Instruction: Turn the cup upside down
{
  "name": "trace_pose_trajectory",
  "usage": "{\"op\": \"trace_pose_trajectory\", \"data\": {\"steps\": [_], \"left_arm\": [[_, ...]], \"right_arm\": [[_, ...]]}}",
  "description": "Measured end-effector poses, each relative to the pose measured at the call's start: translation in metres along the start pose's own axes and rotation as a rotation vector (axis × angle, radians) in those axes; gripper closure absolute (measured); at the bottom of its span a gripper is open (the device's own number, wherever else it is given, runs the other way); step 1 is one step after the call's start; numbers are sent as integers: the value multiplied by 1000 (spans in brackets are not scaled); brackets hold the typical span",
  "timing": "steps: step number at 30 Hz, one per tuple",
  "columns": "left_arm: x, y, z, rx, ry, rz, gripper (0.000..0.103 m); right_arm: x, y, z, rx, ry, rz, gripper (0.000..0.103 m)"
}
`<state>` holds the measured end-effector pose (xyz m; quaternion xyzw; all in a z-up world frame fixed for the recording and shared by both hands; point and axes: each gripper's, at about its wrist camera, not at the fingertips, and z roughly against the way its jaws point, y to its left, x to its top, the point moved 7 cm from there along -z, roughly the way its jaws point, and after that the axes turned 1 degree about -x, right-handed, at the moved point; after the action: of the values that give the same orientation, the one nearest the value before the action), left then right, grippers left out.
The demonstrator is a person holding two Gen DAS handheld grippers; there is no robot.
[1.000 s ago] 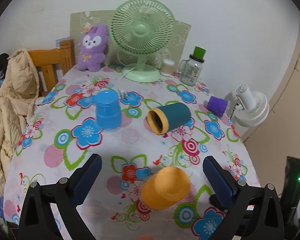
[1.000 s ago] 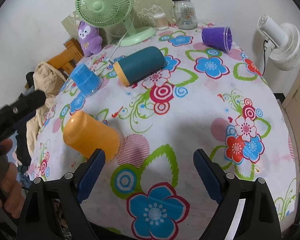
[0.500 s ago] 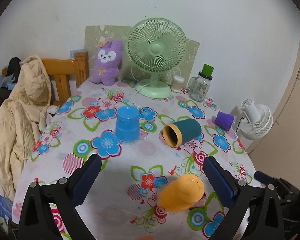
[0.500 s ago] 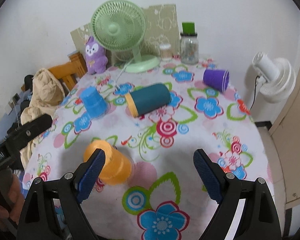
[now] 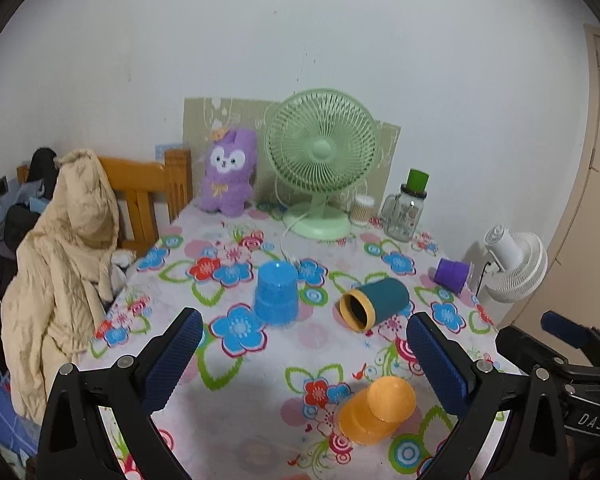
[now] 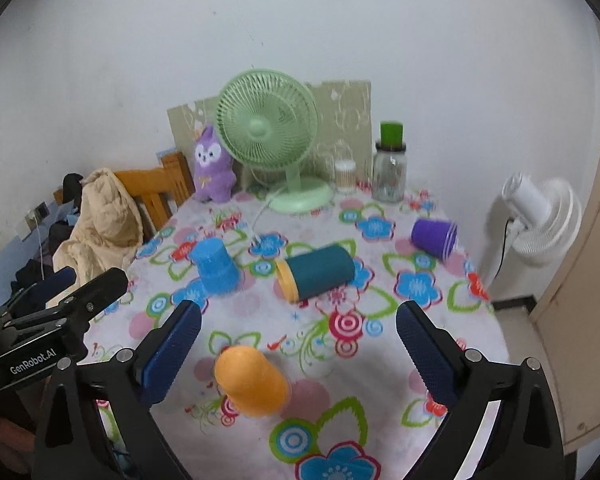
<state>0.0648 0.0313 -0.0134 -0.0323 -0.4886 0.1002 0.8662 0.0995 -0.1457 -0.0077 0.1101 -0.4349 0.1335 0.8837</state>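
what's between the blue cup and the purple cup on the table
The teal cup, lying on its side with its yellow-rimmed mouth toward the blue cup, sits between it and the purple cup. The right wrist view shows this best.

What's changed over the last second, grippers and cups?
Both grippers, left gripper and right gripper, pulled back and up from the table, staying open and empty. The orange cup, lying on its side a second ago, now stands upside down. The blue cup, teal cup and purple cup stayed put.
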Motion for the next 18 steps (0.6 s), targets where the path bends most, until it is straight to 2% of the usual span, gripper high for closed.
{"op": "trace_pose_trajectory", "data": {"steps": [18], "left_arm": [[-1,2,2,-5,-11,2,0]], "right_arm": [[4,8,8,-18,-29,18,2]]}}
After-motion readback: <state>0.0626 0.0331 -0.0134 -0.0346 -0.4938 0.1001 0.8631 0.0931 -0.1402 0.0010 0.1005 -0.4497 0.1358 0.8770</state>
